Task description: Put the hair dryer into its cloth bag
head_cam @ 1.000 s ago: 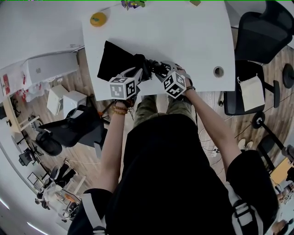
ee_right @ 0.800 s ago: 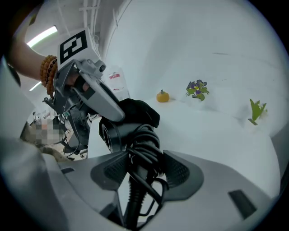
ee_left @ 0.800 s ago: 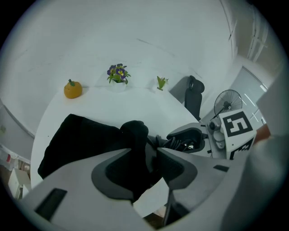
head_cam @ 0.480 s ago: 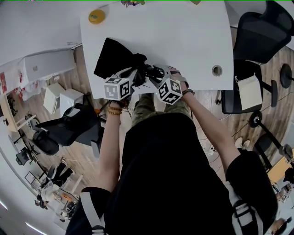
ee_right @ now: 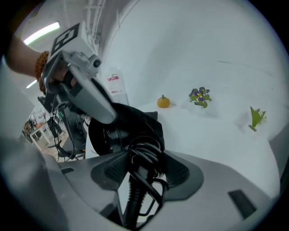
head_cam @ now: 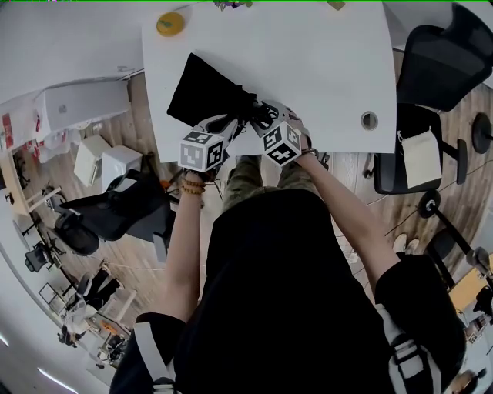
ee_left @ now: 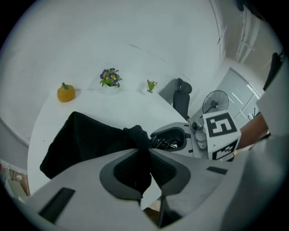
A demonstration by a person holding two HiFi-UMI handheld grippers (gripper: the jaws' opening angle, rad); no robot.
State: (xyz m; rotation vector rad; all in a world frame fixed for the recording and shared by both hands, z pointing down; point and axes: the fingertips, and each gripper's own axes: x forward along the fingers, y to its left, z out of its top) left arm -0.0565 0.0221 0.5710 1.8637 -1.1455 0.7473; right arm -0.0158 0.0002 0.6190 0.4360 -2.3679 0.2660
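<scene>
Jaws of left gripper (ee_left: 139, 153) pinch cloth bag (ee_left: 86, 140) mouth; jaws of right gripper (ee_right: 143, 163) clamp hair dryer (ee_right: 104, 135) by coiled cord (ee_right: 145, 149). Risk: loops slipping from between jaws, snagging the mouth.

white table (head_cam: 323, 61) | orange ornament (head_cam: 170, 23) | purple flowers (ee_left: 109, 77) | green sprig (ee_left: 151, 85) | black chair (head_cam: 443, 58)

The right gripper (ee_right: 143, 155) has drawn in toward the left gripper (ee_left: 141, 153), so their marker cubes now sit nearer each other in the head view. The hair dryer's coiled cord (ee_right: 145, 150), which a second ago showed openly between the two grippers, has come up against the gathered mouth of the cloth bag (head_cam: 204, 88). The bag itself has slid a little farther from the near edge of the table (head_cam: 308, 61).
</scene>
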